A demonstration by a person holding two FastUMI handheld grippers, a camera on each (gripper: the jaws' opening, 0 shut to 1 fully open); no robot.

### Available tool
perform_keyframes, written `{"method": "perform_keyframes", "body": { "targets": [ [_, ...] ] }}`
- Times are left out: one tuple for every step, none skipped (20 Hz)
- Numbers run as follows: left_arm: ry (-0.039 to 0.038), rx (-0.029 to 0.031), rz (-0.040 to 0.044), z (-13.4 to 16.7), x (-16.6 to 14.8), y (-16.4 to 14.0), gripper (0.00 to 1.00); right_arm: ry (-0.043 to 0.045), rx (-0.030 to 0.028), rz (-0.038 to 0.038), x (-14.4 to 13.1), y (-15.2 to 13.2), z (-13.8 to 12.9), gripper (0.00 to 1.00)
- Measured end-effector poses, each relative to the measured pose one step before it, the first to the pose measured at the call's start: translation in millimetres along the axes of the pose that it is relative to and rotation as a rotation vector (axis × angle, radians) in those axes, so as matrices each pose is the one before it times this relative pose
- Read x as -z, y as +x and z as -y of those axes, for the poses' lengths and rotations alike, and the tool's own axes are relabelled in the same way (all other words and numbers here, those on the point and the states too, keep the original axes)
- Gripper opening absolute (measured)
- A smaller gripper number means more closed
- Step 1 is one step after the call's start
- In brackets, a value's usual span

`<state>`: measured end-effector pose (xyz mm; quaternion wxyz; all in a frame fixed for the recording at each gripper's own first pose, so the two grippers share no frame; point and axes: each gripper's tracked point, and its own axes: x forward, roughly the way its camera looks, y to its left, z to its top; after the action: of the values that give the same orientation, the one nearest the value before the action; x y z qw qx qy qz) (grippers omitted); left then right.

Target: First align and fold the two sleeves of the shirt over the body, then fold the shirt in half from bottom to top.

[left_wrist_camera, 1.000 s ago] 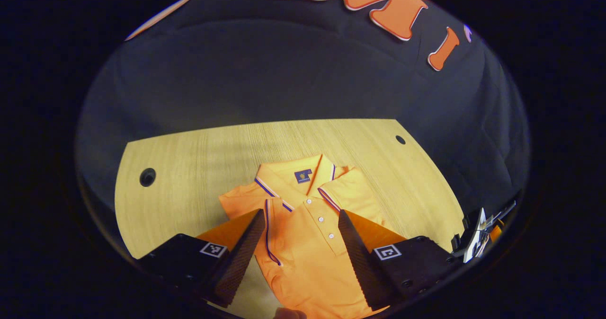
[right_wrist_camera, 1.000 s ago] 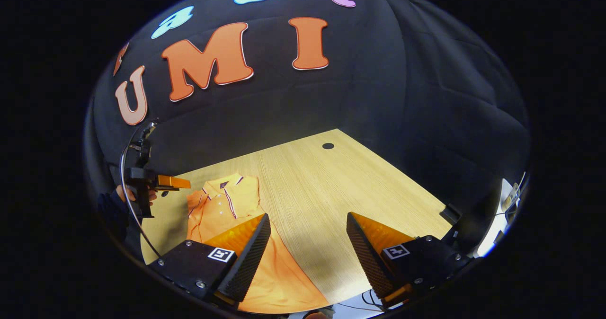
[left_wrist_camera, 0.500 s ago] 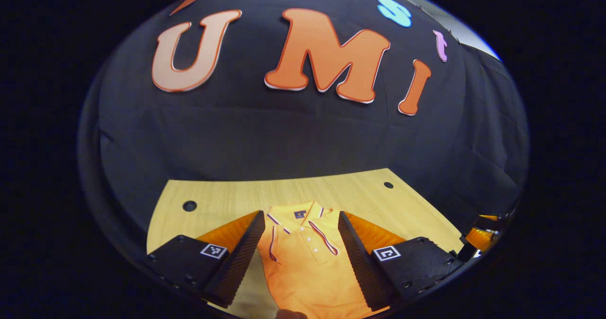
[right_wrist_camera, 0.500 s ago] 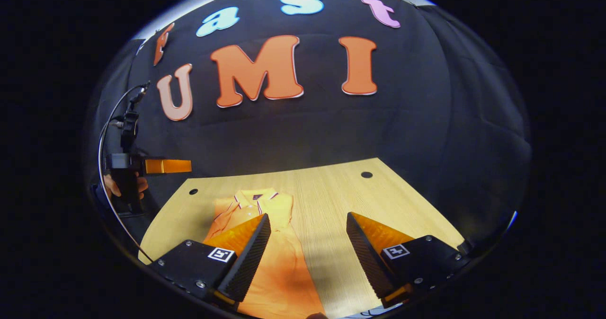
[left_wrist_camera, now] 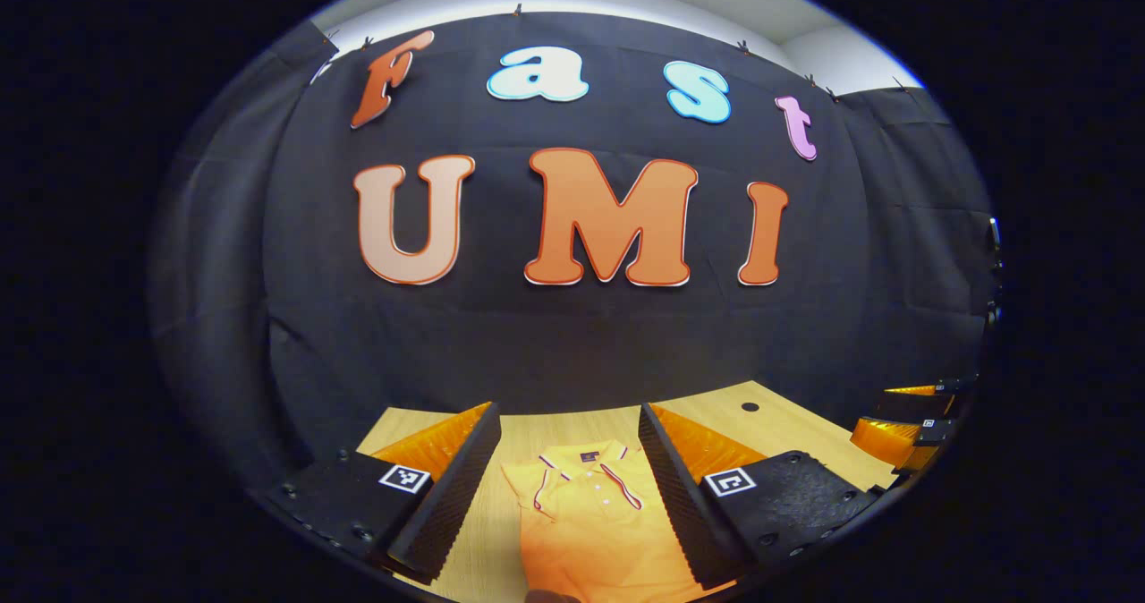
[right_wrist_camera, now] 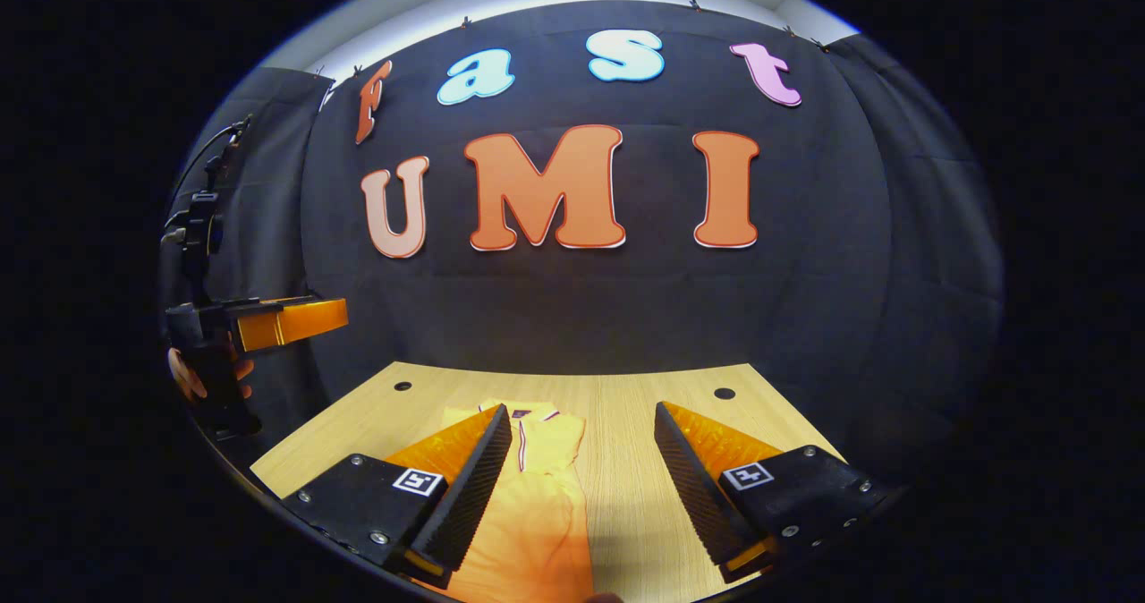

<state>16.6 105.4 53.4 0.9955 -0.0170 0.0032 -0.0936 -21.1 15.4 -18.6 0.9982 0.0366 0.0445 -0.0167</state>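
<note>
Wooden desk [left_wrist_camera: 787, 424] before me carries the orange polo shirt [left_wrist_camera: 595, 518], sleeves folded in, flat. I see left tongs [left_wrist_camera: 568, 487] and right tongs [right_wrist_camera: 581, 487] spread wide, holding nothing.

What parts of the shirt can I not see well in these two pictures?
- Shirt hem, left gripper view: cut off by the lower edge.
- Its sides, left gripper view: hidden behind the left gripper's open jaws.
- Collar and one shoulder, right gripper view: hidden behind one finger of the right gripper.
- Collar label, both views: too small to make out.
</note>
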Motion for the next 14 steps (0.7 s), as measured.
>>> {"method": "perform_keyframes", "body": {
  "targets": [
    [0.00211,-0.02588,0.01190,2.84,-1.09,-10.85,0.95,-0.00295,-0.01470,0.00753,-0.35,-4.68,-0.39,0.98],
    [0.00153,-0.02912,0.01263,-0.28,1.03,-11.14,0.95,-0.00234,-0.01668,0.00415,0.20,-3.46,-0.46,0.98],
    [0.01063,-0.03538,0.03913,-2.26,-4.10,-9.43,0.95,-0.00547,-0.01200,0.01401,-1.15,-2.76,0.47,0.98],
    [0.02445,-0.01731,0.04365,1.14,-4.17,-8.05,0.96,-0.00769,-0.01435,0.01214,-1.45,-0.03,0.01,0.98],
    [0.03374,-0.01536,0.03258,1.19,-2.77,-9.87,0.96,-0.00610,-0.00504,0.00252,3.41,-4.04,-0.21,0.98],
    [0.02056,-0.00836,0.01480,1.91,2.02,-10.95,0.98,-0.00116,-0.00622,-0.00482,3.25,-1.26,0.74,0.98],
    [0.00893,-0.00712,-0.02091,1.29,7.18,-9.74,0.98,0.00021,-0.01028,-0.01256,7.10,-1.16,-0.93,0.98],
    [-0.00606,-0.01662,-0.01065,-1.17,8.10,-8.01,0.98,-0.00054,-0.00571,-0.00400,3.77,-2.73,-0.09,0.98],
    [-0.01031,-0.00476,-0.01478,0.03,4.86,-6.08,0.98,-0.00230,-0.00724,-0.00929,3.77,0.85,-0.73,0.98],
    [-0.00836,-0.01230,-0.01676,-2.23,8.51,-2.14,0.98,-0.00617,-0.00421,-0.01171,6.91,-0.91,-0.32,0.98],
    [-0.00426,-0.01513,-0.01934,-3.77,6.42,-4.21,0.98,-0.00467,-0.00531,-0.02000,8.51,1.22,0.27,0.98],
    [-0.00097,-0.01134,-0.02021,-3.76,7.48,-2.64,0.98,0.00016,-0.00987,-0.02686,9.85,0.84,-0.62,0.98],
    [0.00504,0.00285,-0.02804,-0.09,10.04,-0.13,0.98,0.00182,-0.00746,-0.03019,10.03,0.26,-2.16,0.98],
    [-0.00135,0.00595,-0.03579,2.24,11.57,-0.68,0.98,0.00538,-0.01249,-0.03572,11.69,-0.65,-1.40,0.98]
  ]
}}
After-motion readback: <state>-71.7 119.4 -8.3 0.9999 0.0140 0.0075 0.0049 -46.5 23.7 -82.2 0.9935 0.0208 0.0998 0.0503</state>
